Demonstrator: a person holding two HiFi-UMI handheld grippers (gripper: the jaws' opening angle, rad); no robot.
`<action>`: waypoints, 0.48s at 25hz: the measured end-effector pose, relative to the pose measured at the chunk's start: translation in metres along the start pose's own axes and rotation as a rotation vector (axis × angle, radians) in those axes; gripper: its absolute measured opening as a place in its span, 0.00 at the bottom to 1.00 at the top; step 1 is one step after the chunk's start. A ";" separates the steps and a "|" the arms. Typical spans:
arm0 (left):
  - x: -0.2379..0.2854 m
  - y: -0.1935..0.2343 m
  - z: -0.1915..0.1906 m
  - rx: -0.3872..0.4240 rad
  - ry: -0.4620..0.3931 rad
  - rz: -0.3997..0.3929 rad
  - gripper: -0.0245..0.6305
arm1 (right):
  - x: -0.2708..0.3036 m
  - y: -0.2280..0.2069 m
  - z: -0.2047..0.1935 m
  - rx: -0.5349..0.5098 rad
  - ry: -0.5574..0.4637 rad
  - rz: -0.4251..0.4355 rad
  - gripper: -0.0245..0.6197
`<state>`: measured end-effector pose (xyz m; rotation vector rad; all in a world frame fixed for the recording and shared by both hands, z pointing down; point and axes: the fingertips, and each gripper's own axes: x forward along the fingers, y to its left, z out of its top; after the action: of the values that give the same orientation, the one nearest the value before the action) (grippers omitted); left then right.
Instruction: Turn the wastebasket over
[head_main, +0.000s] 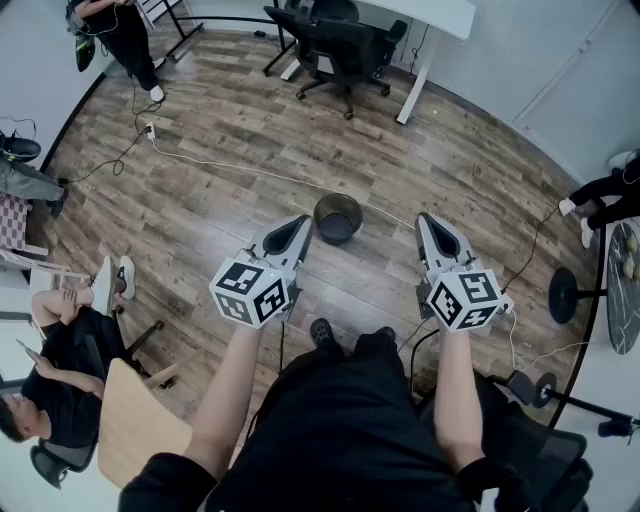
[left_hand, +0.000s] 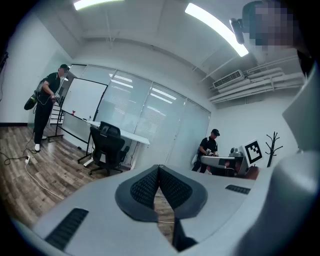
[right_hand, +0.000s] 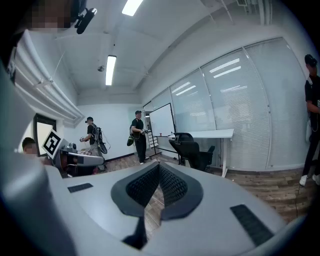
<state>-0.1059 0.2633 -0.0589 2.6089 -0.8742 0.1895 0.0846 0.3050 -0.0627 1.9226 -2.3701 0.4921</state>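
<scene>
1. The wastebasket (head_main: 338, 224) stands upright on the wooden floor (head_main: 250, 140), with its open mouth facing up. It is in front of the person's feet and looks empty, as far as the head view shows.
2. The left claw (head_main: 301, 221) is closed, pads together, with nothing between them. The right claw (head_main: 428, 220) is closed and empty in the same way.
3. The relation that matters: in the head view the basket lies ahead of both claws and below them, between the two tips. It is closer to the left tip, which appears just beside the rim, while the right tip is clearly apart.
4. The basket's long axis is vertical. I judge that turning it over needs a hold on the rim or the wall, so a claw must first open and go down.
5. Neither gripper view shows the basket. Both look across the room.
</scene>
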 end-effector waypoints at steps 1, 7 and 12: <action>0.000 0.001 0.001 -0.006 0.001 -0.006 0.06 | -0.002 -0.002 0.001 0.000 0.000 -0.002 0.09; -0.008 0.005 0.006 -0.034 -0.012 -0.009 0.06 | -0.010 -0.001 0.002 -0.013 0.009 -0.004 0.09; -0.014 0.004 0.007 -0.030 -0.022 -0.014 0.06 | -0.015 0.006 -0.001 -0.031 0.015 -0.004 0.09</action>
<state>-0.1193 0.2656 -0.0673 2.5935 -0.8595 0.1428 0.0820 0.3201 -0.0669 1.9035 -2.3502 0.4642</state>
